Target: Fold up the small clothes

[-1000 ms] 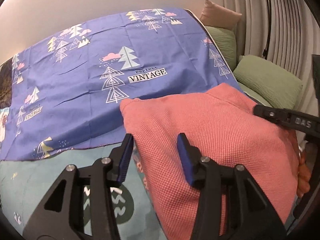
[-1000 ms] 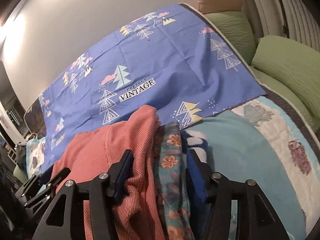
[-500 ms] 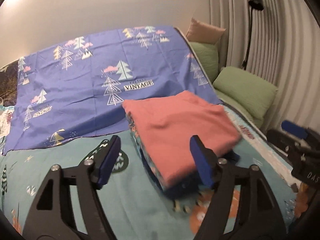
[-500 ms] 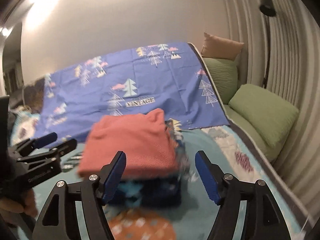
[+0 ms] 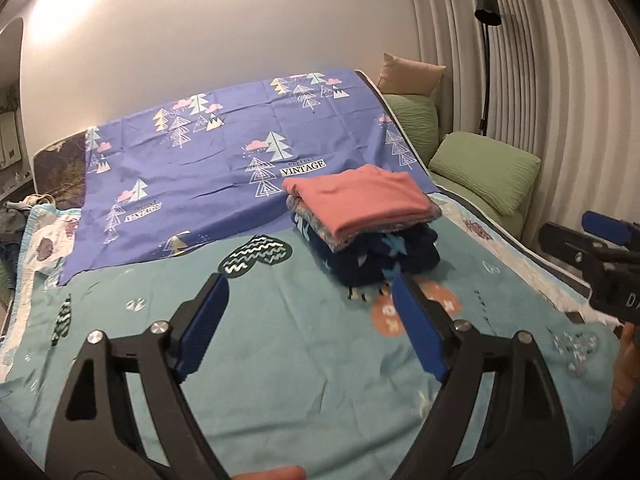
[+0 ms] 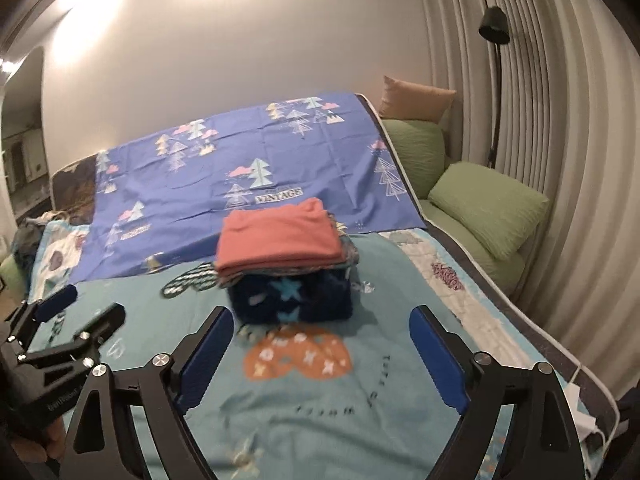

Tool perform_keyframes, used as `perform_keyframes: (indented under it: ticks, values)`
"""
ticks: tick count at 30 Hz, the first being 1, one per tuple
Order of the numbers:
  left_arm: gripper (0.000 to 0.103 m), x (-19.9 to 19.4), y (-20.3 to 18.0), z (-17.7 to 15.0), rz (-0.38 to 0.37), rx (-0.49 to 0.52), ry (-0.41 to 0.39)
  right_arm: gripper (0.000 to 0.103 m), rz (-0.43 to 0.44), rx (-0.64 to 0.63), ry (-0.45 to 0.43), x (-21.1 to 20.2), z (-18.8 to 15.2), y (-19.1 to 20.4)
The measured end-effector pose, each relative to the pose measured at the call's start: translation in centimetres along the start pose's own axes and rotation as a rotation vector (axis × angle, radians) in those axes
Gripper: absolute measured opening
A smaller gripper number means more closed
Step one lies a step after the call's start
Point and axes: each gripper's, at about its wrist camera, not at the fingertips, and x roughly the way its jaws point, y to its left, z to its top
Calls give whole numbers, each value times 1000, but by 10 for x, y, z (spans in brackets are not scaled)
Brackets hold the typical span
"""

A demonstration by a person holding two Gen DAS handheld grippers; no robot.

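Observation:
A stack of folded clothes sits on the bed. A folded pink top [image 5: 360, 200] [image 6: 280, 240] lies uppermost, over a floral piece and a dark blue star-print garment [image 5: 380, 258] [image 6: 292, 296]. My left gripper [image 5: 312, 320] is open and empty, pulled back from the stack; it also shows at the left of the right wrist view [image 6: 76, 312]. My right gripper [image 6: 324, 348] is open and empty in front of the stack; it also shows at the right edge of the left wrist view [image 5: 600, 236].
The bed has a teal printed quilt [image 5: 260, 340] and a purple tree-print sheet [image 5: 224, 160] spread behind the stack. Green pillows [image 5: 484, 172] and a tan cushion [image 5: 412, 76] lie at the right, by a black floor lamp [image 5: 488, 12] and curtains. Loose clothes [image 6: 28, 240] lie at far left.
Both grippers have let go of the pink top, opened wide and pulled back from the stack. The pink top now rests flat on the stack.

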Motion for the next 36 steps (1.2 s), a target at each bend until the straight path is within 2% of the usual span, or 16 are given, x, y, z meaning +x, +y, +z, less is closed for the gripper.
perform_keyframes:
  ticks: [5, 13, 25, 36]
  values:
    - [88, -44, 4, -13, 2, -31, -21, 92, 14, 3, 1, -34, -19, 9]
    - [89, -82, 3, -25, 14, -3, -37, 92, 37, 60, 23, -62, -42, 8]
    - [89, -97, 10, -46, 17, -61, 6, 92, 69, 22, 50, -80, -57, 24]
    - [89, -101, 7, -49, 13, -56, 15, 92, 81, 26, 62, -81, -61, 24]
